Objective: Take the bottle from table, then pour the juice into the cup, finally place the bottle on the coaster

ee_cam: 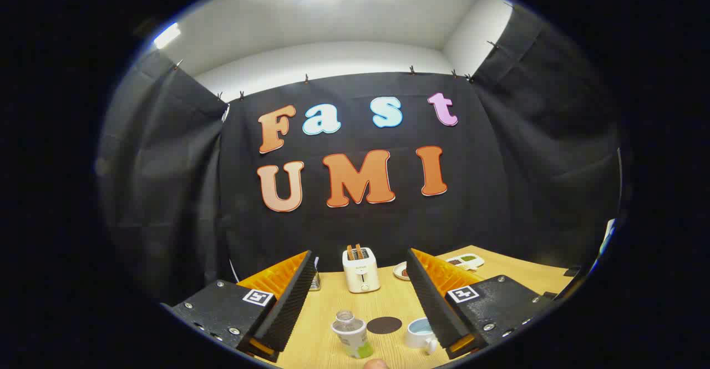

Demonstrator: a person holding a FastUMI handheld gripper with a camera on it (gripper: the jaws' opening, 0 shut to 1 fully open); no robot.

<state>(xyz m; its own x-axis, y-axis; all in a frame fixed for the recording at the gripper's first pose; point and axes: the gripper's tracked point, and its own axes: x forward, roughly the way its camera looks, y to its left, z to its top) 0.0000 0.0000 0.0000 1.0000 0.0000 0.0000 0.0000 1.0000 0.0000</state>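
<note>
A small clear bottle (351, 334) with a white and green label and no cap stands on the wooden table (383, 302), between my fingers and low down near them. Just to its right lies a dark round coaster (384, 325). A white cup (420, 334) with a handle and a pale blue inside sits right of the coaster, partly hidden by my right finger (438, 302). My gripper (360, 297) is open, raised above the table, with nothing held.
A white toaster (360, 270) with two slices of bread stands farther back, ahead of the fingers. A small plate (401, 271) and a white tray (466, 261) lie behind the right finger. A small metal object (315, 281) peeks beside the left finger.
</note>
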